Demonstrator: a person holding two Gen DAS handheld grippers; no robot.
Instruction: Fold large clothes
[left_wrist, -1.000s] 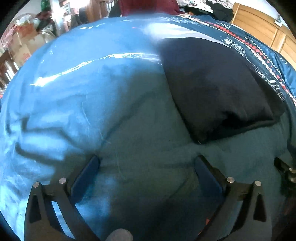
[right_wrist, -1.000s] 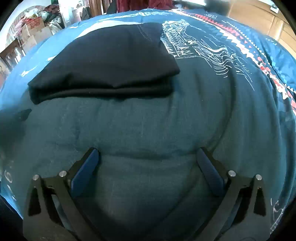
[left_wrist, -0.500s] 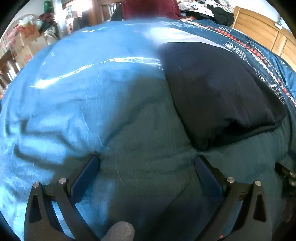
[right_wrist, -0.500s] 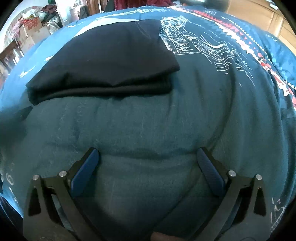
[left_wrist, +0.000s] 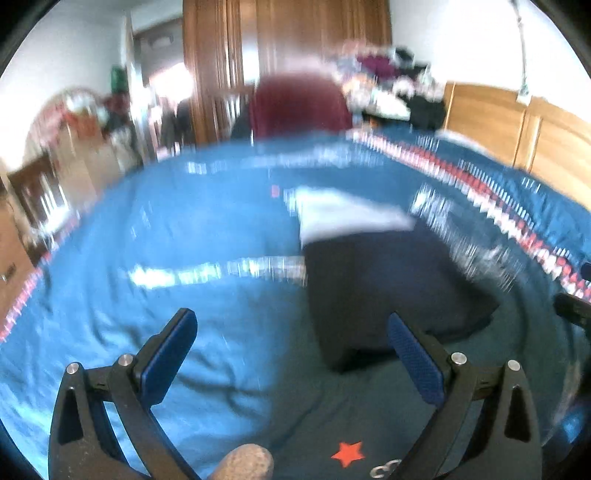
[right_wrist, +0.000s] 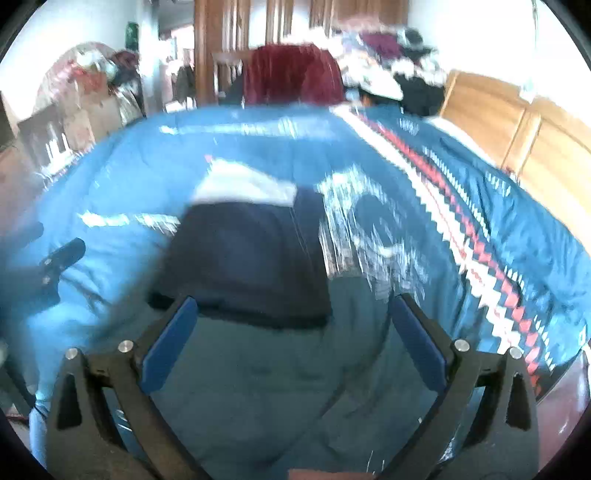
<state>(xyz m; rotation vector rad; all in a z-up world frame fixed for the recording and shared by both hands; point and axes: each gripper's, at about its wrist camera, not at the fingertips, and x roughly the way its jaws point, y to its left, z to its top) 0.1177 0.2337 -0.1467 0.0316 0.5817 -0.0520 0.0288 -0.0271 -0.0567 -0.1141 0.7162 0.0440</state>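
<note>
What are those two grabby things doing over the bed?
A person holds a hand-held gripper in each hand. The left hand-held gripper and the right hand-held gripper are both open and hold nothing. A folded black garment lies on the blue bedspread ahead of them. The pictures are blurred.

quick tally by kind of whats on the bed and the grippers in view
Black folded garment: 1
Blue patterned bedspread: 1
Grippers, both open and empty: 2 (left gripper, right gripper)
Total: 4
</note>
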